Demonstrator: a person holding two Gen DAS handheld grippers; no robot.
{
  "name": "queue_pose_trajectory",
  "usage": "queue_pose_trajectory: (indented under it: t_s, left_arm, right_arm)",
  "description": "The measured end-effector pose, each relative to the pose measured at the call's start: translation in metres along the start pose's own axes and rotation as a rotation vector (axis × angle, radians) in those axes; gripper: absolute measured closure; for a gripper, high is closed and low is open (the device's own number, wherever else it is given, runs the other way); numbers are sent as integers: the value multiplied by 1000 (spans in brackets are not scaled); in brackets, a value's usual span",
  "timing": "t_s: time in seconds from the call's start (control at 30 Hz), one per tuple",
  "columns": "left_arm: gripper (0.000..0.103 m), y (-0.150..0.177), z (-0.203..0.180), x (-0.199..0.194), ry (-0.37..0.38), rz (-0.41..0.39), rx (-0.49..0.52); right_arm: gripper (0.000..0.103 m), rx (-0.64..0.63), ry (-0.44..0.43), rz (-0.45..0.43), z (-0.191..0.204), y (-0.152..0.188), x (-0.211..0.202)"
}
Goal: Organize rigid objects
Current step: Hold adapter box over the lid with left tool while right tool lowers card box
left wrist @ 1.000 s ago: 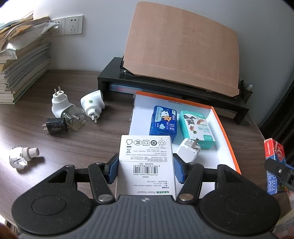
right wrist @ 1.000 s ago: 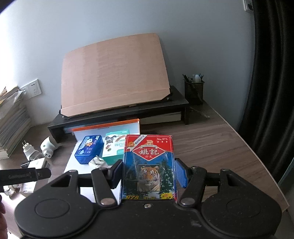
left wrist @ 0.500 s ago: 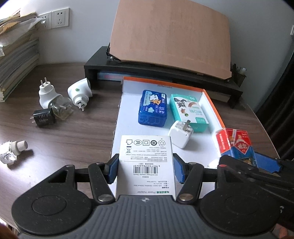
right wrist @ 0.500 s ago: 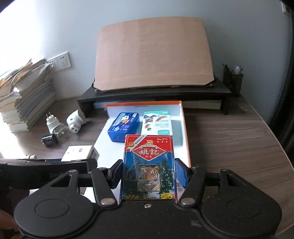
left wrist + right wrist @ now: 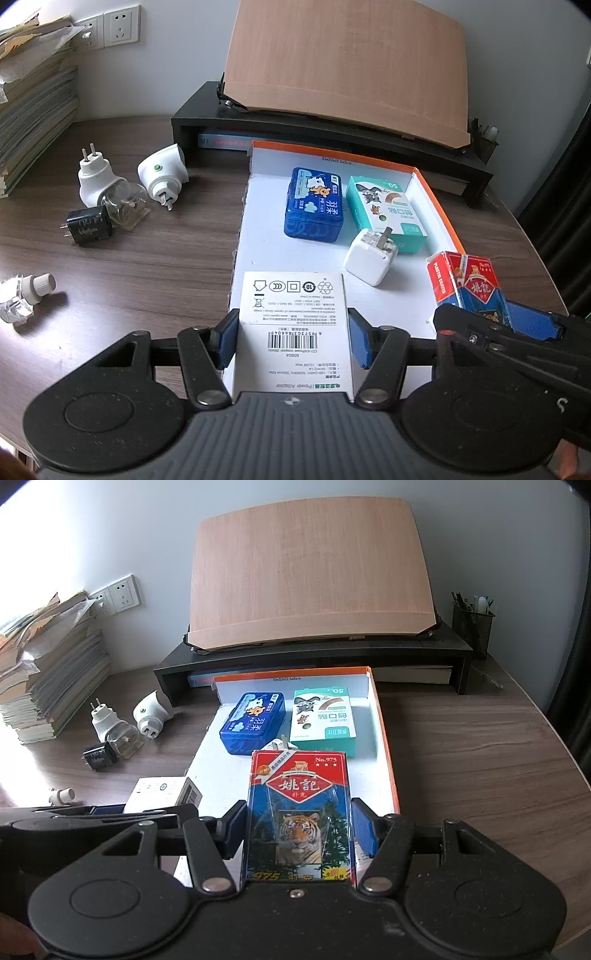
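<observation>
My left gripper is shut on a white power adapter box held over the near left edge of the orange-rimmed white tray. My right gripper is shut on a red and blue tiger playing card pack over the tray's near right part. The card pack also shows in the left wrist view. The tray holds a blue tin, a teal bandage box and a white charger cube.
On the wooden desk left of the tray lie two white plugs, a clear vial, a black charger and a small bottle. A black monitor stand with a tilted board, a paper stack and a pen cup stand behind.
Both grippers have moved in over the tray with their boxes. The right gripper with the card pack has come in from the right to beside the left gripper.
</observation>
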State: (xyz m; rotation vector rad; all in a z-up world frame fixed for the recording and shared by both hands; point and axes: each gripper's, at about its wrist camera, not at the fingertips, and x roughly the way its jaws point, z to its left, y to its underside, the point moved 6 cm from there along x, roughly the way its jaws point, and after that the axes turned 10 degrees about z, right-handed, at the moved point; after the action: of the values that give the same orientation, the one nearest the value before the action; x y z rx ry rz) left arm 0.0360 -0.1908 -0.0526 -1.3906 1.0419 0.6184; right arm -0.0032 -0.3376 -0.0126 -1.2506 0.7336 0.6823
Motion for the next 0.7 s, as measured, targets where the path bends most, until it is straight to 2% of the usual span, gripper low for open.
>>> queue_pose_trajectory:
  t_s: [0.7]
  left_arm:
    - [43,3,1,-7,0,-5,8]
  right_arm:
    - [31,-1,-9,-11,1,0,-3]
